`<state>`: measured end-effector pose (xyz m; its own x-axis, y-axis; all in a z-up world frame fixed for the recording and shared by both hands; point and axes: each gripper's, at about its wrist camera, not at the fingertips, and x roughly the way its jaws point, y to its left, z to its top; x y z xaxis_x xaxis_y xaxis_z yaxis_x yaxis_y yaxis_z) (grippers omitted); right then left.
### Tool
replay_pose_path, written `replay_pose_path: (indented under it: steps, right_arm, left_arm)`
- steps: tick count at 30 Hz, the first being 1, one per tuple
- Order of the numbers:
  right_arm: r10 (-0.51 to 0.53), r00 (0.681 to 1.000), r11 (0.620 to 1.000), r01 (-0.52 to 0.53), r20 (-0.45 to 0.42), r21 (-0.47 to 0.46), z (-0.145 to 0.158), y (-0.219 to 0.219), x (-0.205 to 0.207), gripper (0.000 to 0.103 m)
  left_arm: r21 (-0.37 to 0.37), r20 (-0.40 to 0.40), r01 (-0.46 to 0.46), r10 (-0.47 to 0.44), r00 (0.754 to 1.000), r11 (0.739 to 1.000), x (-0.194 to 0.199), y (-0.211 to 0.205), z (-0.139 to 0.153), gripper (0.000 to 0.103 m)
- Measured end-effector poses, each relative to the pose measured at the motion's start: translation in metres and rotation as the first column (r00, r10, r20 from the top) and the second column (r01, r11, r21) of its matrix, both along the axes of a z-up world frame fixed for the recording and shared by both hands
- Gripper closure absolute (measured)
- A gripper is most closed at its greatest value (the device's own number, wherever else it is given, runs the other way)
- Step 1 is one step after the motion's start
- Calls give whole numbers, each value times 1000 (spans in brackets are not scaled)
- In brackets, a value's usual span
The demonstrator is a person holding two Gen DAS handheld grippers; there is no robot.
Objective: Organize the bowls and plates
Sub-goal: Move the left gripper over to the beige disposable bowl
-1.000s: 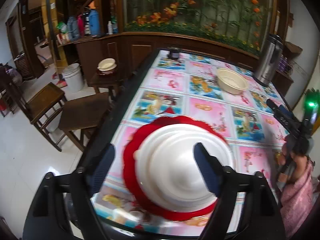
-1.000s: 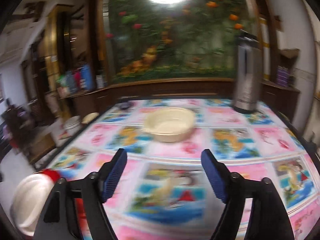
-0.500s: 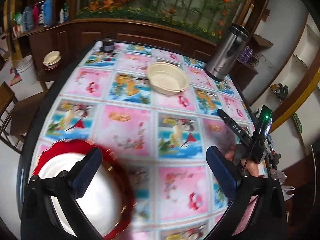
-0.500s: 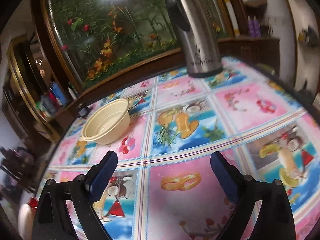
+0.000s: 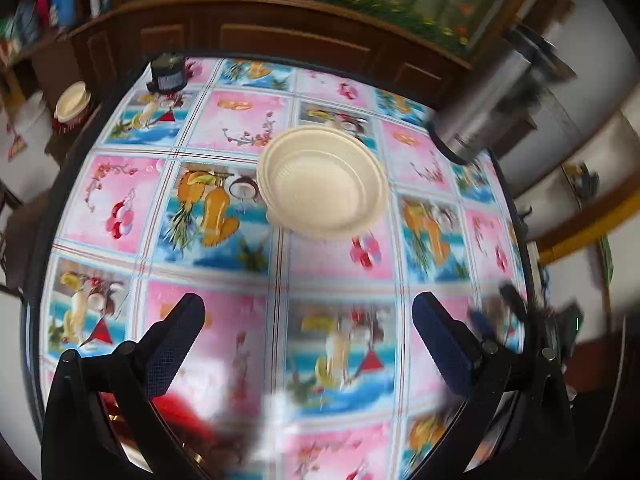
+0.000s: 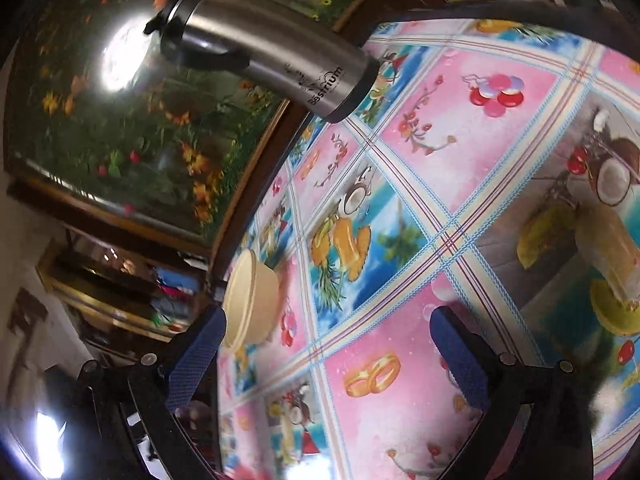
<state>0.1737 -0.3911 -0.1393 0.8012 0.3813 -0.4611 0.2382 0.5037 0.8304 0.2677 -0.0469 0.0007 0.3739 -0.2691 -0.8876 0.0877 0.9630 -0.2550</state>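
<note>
From the left wrist view, the left gripper (image 5: 306, 332) is spread wide with nothing between its blue pads, hanging over the patterned tablecloth (image 5: 224, 120). The cream bowl (image 5: 323, 181) sits upright on the table straight ahead of it, toward the far side and a touch right of the centre line, well apart from the fingertips. A steel flask (image 5: 492, 108) stands at the far right corner. At the near left bottom there is a blurred patch of red and white (image 5: 188, 416), probably a plate, though the blur is too strong to say for sure.

From the right wrist view, rolled hard to one side, the right gripper (image 6: 326, 340) is opening, with only tablecloth between the pads. The bowl lies off beside its left finger (image 6: 196, 356), not in the gap.

I would judge the left hand better lined up: the bowl lies dead ahead of it, and being round it has no long axis to match.
</note>
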Motion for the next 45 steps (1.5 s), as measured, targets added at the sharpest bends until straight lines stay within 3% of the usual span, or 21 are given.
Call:
replay_pose_path:
  steps: [7,17,31,35,45]
  right_arm:
    - [12,1000,996,-14,16,84,-3,-1,1,1]
    - [5,1000,993,-7,18,117,-5,-1,-1,1]
    - [-5,1000,994,5,2,106,-4,0,-1,1]
    - [1,1000,995,-1,-3,98,-4,1,-1,1]
    - [1,1000,996,-1,-8,95,-4,1,0,1]
  left_arm:
    - [-28,-94,-74,71,993,997,57,-10,-34,0]
    - [-37,-120,-89,84,989,995,86,-22,-67,0]
    - [114,-97,-163,175,980,980,103,-8,-85,0]
    - [176,-79,-175,191,978,969,103,-8,-87,0]
    - [247,-18,-250,262,965,936,105,-1,-78,1]
